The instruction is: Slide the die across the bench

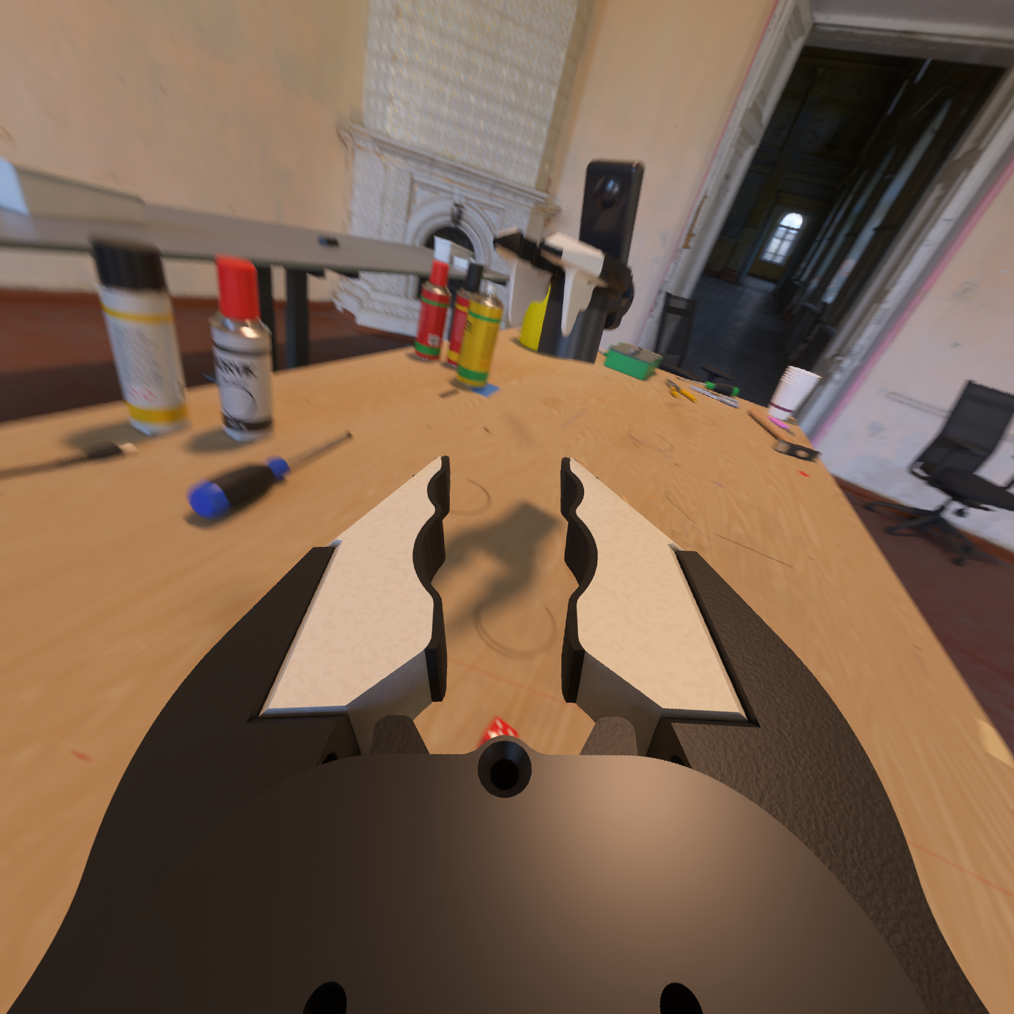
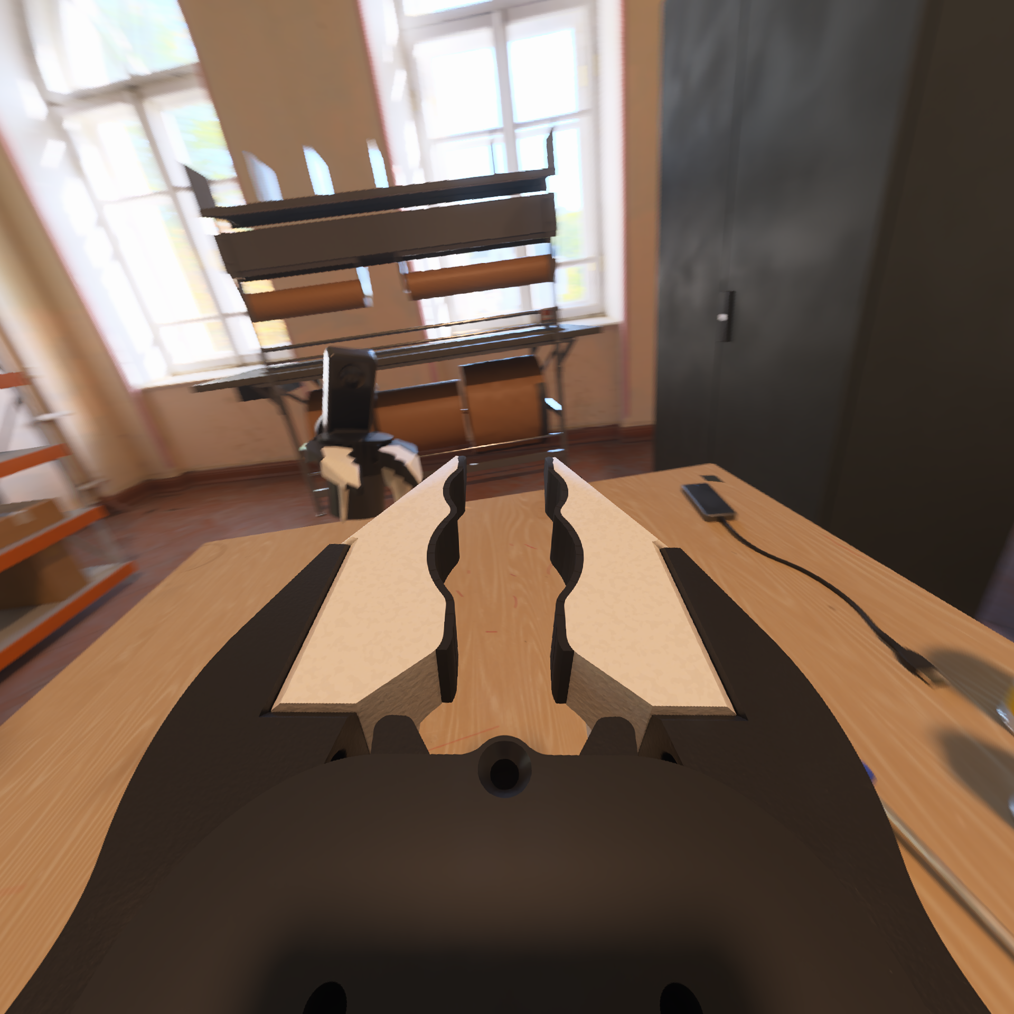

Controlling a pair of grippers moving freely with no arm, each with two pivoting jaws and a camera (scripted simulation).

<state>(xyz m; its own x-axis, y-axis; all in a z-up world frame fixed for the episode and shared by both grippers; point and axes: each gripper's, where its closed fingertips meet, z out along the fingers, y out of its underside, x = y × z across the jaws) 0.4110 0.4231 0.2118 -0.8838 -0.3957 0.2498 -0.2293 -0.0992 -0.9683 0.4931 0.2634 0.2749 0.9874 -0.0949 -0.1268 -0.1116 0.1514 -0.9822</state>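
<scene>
A small red die (image 1: 498, 730) with white pips lies on the wooden bench (image 1: 713, 631), low in the left wrist view, at the base of my left gripper's fingers and partly hidden by the gripper body. My left gripper (image 1: 505, 466) is open and empty above the bench. My right gripper (image 2: 505, 466) is open and empty over the bench (image 2: 164, 686). The right gripper also shows far off in the left wrist view (image 1: 554, 285), and the left gripper far off in the right wrist view (image 2: 356, 466). The die does not show in the right wrist view.
A blue-and-black screwdriver (image 1: 247, 483) and two spray cans (image 1: 241, 351) stand to the left. More cans (image 1: 477, 334), a green box (image 1: 631, 359), hand tools (image 1: 708, 390) and paper cups (image 1: 793, 392) sit far off. A phone with a cable (image 2: 708, 500) lies at the right.
</scene>
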